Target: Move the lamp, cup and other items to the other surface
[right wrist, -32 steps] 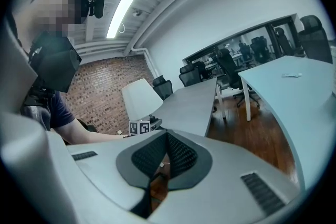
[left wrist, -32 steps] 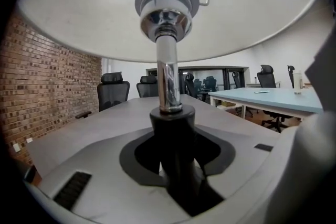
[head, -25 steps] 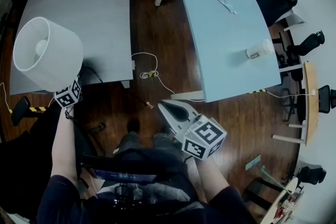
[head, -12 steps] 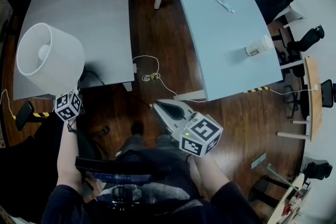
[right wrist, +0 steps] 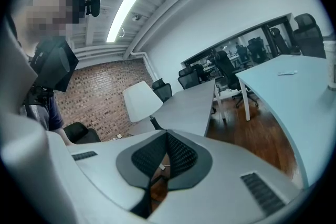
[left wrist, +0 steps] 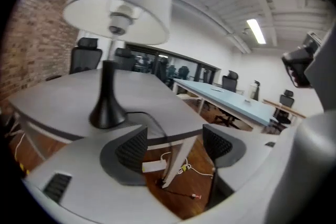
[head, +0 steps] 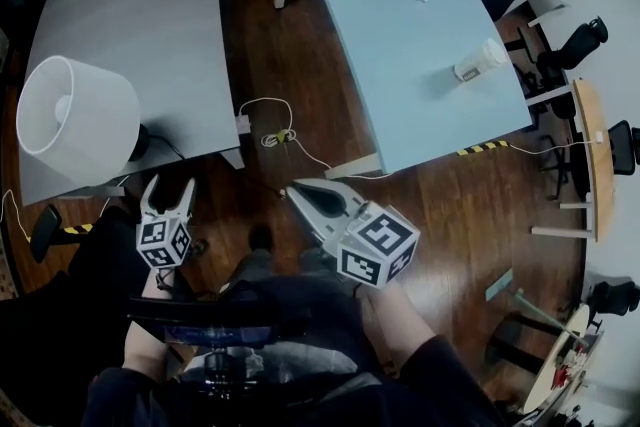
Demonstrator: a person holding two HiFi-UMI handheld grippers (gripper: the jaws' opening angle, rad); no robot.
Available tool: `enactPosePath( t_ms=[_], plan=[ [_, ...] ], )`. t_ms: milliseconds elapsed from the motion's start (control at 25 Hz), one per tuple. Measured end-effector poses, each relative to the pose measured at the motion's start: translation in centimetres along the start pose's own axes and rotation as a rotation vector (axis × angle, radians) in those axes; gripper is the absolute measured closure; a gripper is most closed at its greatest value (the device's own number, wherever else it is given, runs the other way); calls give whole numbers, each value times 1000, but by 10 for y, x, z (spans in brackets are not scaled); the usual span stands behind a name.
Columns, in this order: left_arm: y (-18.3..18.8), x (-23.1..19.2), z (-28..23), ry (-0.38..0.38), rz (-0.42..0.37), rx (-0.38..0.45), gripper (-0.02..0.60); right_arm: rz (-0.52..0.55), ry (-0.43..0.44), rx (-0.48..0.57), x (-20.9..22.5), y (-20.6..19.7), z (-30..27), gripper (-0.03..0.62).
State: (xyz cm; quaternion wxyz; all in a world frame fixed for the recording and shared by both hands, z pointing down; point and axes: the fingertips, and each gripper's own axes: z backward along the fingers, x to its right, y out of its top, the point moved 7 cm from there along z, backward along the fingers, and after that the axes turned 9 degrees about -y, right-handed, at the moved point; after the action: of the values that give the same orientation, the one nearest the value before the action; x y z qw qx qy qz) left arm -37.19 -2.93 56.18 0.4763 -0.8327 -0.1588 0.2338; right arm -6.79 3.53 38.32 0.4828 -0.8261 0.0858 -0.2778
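The lamp (head: 75,120) stood upright on the grey surface (head: 150,15), the left gripper (head: 168,185) near its right with fingers (left wrist: 131,150) released, the right gripper (head: 292,192) further right clenched on nothing; the cup (head: 478,61), far right of the lamp on the blue surface (head: 400,105), probably wanted a level, upright grasp, its contents unseen.
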Motion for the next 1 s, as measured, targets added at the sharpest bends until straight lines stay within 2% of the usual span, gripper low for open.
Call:
enactPosePath(
  t_ms=[80, 120, 280, 400, 480, 680, 1000],
  plan=[
    [10, 40, -20, -97, -110, -7, 253, 2, -4, 22, 3, 3, 7, 605],
    [20, 54, -30, -121, -136, 9, 253, 5, -4, 35, 5, 5, 11, 605],
    [69, 79, -55, -145, -143, 100, 253, 5, -4, 86, 17, 8, 33, 605],
    [99, 96, -61, -163, -196, 138, 253, -13, -23, 137, 33, 9, 57, 605],
    [115, 114, -63, -186, -197, 153, 259, -35, -40, 176, 48, 11, 78, 605],
    [147, 181, -71, -238, -240, 185, 284, -83, -76, 238, 89, 8, 136, 605],
    [182, 288, -81, -332, -335, 254, 295, -88, -103, 338, 137, 8, 210, 605]
  ],
)
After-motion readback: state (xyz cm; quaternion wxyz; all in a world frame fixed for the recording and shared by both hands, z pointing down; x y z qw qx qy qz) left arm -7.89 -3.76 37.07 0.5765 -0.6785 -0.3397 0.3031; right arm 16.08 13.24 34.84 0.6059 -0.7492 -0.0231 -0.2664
